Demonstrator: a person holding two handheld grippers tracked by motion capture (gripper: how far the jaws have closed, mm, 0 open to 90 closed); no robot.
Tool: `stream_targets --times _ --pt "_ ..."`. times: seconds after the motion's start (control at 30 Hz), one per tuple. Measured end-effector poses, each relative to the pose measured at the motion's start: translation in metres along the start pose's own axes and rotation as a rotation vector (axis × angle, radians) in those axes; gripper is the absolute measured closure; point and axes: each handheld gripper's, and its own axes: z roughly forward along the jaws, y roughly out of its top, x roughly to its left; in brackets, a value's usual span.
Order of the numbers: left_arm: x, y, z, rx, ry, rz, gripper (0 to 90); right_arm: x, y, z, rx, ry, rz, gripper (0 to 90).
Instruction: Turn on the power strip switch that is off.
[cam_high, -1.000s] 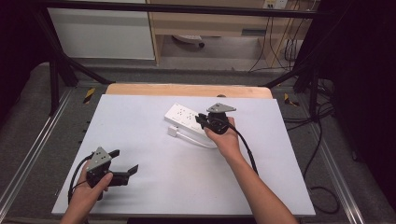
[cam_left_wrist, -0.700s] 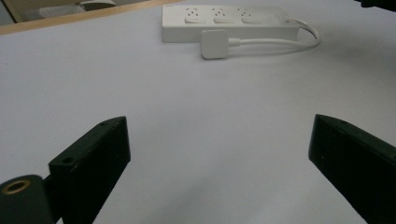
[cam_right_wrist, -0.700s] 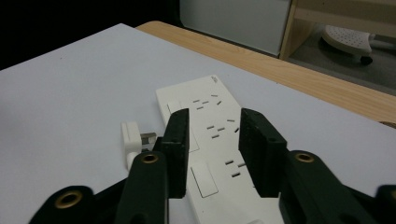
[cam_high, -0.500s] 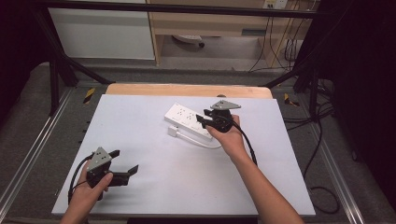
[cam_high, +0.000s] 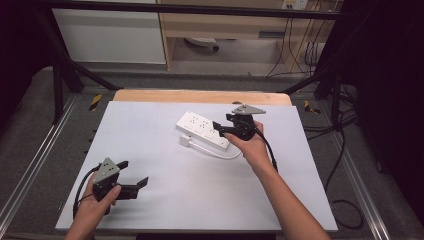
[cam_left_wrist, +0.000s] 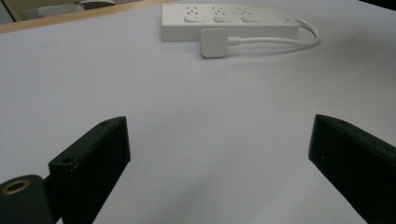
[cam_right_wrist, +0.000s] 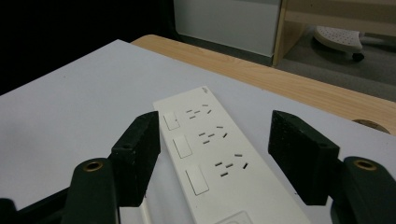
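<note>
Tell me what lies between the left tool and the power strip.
Bare white table, then the strip's plug and cord just before the power strip. The left gripper view shows it past the left tool.

The person's left hand grips the black two-jaw left tool low at the near left, its jaws spread wide and pointing right. The right forearm reaches diagonally up from the bottom edge; the right hand holds the black right tool with its grey three-cornered plate on top, jaws parted and pointing left.
</note>
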Motion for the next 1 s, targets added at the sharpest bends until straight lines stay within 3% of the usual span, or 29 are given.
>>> stream_targets --times 0.27,0.6,1.0 --pt "0.0 0.0 0.0 0.0 0.001 -0.003 5.4 -0.006 0.004 -0.014 0.001 0.001 0.011 25.8" --pt "0.0 0.0 0.0 0.002 0.002 -0.005 5.5 -0.014 0.008 -0.032 -0.006 -0.042 0.021 11.1" --pt "0.0 -0.001 0.0 0.0 0.003 -0.008 5.4 -0.026 0.01 -0.059 -0.038 -0.079 0.027 4.1"
